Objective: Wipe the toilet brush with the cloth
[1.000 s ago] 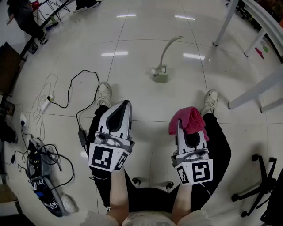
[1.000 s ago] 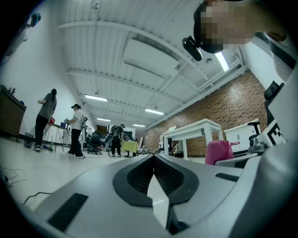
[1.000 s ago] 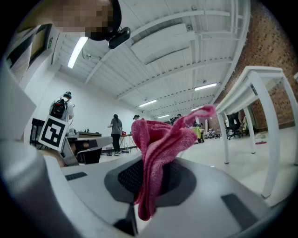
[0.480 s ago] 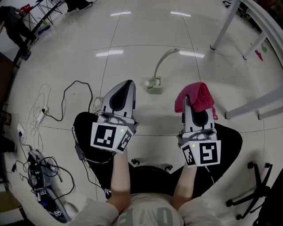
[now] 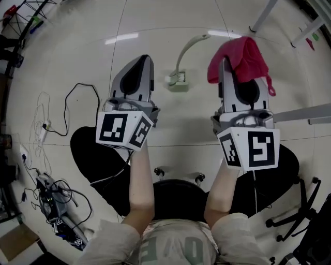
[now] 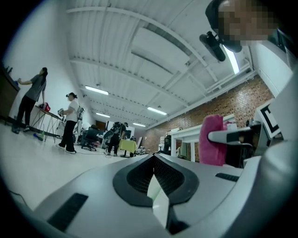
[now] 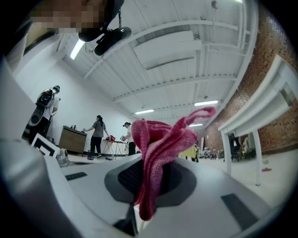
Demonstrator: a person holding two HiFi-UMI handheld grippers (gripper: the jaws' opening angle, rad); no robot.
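The toilet brush [image 5: 178,83] stands in its pale green holder on the floor, its curved white handle [image 5: 191,46] arching up and to the right. It sits between my two grippers in the head view. My left gripper [image 5: 138,61] is shut with nothing in it, just left of the brush. My right gripper [image 5: 224,61] is shut on the pink cloth [image 5: 242,58], which bunches over its tip to the right of the brush. The right gripper view shows the cloth [image 7: 158,144] hanging from the closed jaws. In the left gripper view the cloth [image 6: 212,139] shows at the right.
Black cables and a power strip [image 5: 45,126] lie on the floor at the left. White table legs [image 5: 261,15] stand at the upper right, and a black chair base [image 5: 305,207] at the lower right. People [image 6: 70,123] stand far off by desks.
Both grippers have travelled forward across the floor towards the brush, which now lies between their tips. The right gripper carried the pink cloth along. Neither jaw opened.
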